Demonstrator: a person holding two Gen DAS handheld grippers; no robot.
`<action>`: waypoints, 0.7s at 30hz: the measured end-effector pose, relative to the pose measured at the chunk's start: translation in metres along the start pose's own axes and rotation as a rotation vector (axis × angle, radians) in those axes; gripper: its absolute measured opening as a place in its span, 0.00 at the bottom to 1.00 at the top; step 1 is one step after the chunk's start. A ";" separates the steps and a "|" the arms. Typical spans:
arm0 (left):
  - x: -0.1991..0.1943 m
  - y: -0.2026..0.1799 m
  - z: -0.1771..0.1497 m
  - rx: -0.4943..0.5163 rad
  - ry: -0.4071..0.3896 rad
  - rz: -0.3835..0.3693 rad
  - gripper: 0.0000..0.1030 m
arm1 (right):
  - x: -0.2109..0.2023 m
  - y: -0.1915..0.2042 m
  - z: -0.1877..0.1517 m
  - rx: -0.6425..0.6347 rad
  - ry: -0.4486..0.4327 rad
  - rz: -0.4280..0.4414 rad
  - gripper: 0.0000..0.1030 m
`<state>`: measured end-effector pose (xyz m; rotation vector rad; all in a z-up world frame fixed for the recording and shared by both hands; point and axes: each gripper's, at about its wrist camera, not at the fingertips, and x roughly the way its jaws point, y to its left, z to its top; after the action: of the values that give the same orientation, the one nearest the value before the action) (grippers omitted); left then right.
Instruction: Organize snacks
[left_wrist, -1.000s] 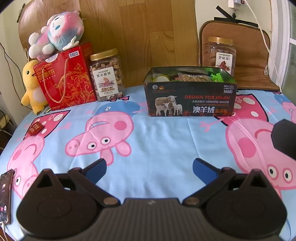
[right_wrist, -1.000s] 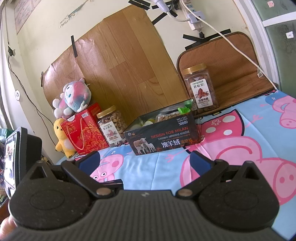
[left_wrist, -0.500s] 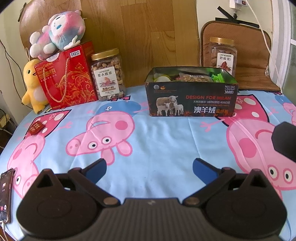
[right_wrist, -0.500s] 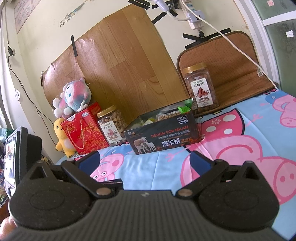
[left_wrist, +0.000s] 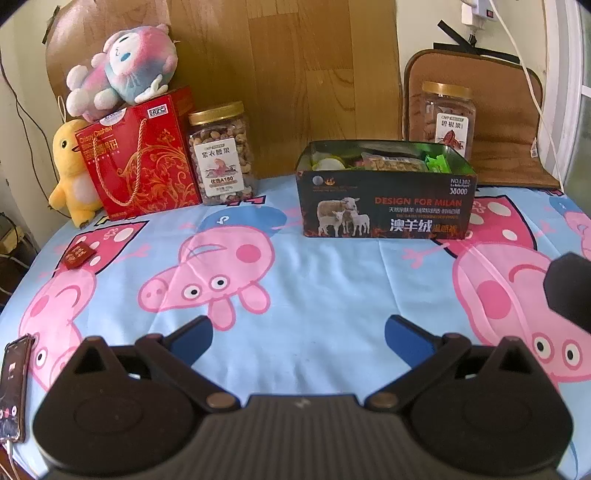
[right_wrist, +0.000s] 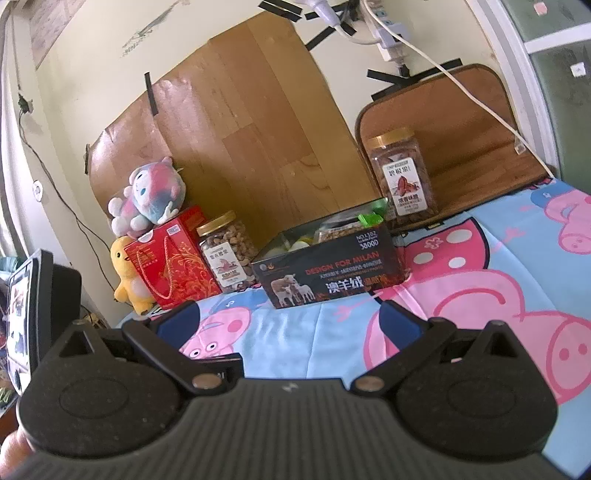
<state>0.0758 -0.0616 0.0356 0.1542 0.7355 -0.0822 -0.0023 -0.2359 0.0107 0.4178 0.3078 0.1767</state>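
I have both tools hanging over the cloth (left_wrist: 314, 288) short of the box (left_wrist: 386, 201), the left gripper (left_wrist: 297, 338) and right gripper (right_wrist: 290, 325) each spread wide with nothing between the pads, ready to pick. The box sits open-topped with snack packets (left_wrist: 391, 162) already inside, which I take as the collecting place. Left of the box a small red packet (left_wrist: 78, 255) lies alone; only the left view shows it. The right view alone shows a screen (right_wrist: 18, 321) far left of the box, possibly a monitor.
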 end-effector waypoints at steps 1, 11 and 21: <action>0.000 0.000 0.000 0.000 -0.001 -0.001 1.00 | 0.000 0.001 0.000 -0.004 -0.002 -0.001 1.00; 0.000 0.001 0.000 -0.001 -0.003 -0.007 1.00 | 0.001 0.000 0.001 -0.003 0.000 -0.005 1.00; 0.004 -0.001 -0.001 0.000 0.007 -0.002 1.00 | 0.002 0.000 -0.002 -0.007 0.005 -0.001 1.00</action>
<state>0.0779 -0.0621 0.0317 0.1540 0.7429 -0.0834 -0.0011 -0.2349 0.0083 0.4104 0.3123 0.1779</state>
